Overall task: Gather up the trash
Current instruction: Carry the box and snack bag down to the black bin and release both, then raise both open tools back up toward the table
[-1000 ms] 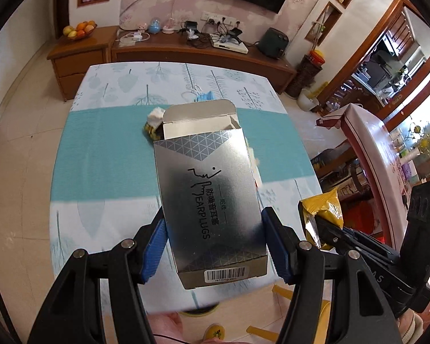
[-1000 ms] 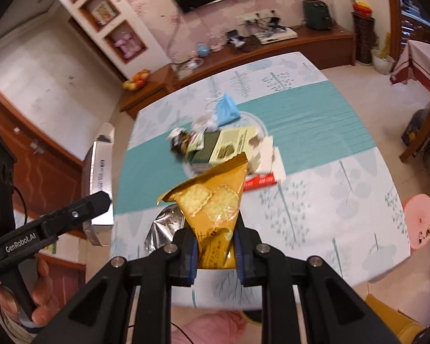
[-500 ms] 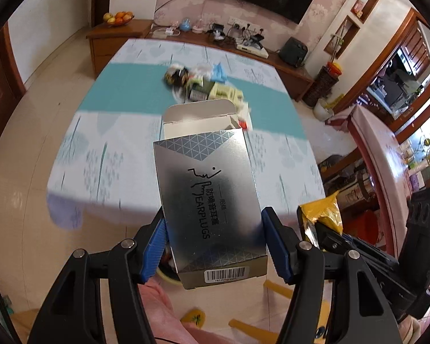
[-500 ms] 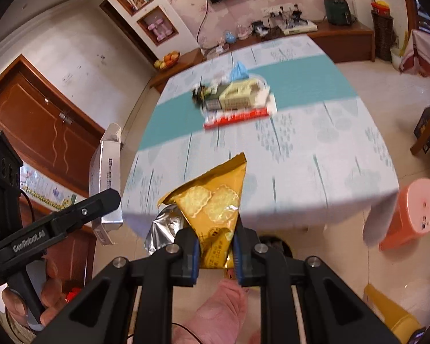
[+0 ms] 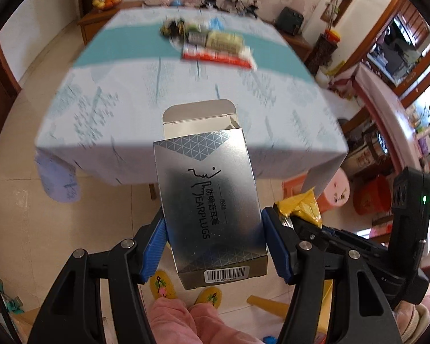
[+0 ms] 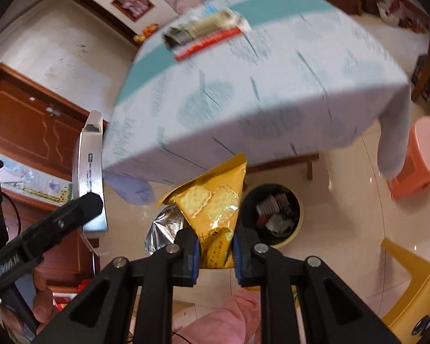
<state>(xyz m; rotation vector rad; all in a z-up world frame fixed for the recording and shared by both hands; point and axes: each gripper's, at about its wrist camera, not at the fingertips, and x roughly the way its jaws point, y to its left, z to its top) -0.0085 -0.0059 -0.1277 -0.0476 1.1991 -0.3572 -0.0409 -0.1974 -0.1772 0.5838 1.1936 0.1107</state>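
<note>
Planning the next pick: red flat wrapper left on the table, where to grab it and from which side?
Probably the long near edge of the red wrapper, coming in low from the table's near side. It lies flat at the front of the trash pile, so that edge looks unobstructed, while other packets crowd its far side. Motion blur hides finer detail. Both hand-held grippers are full: left on the earplugs box, right on the cracker bag.
</note>
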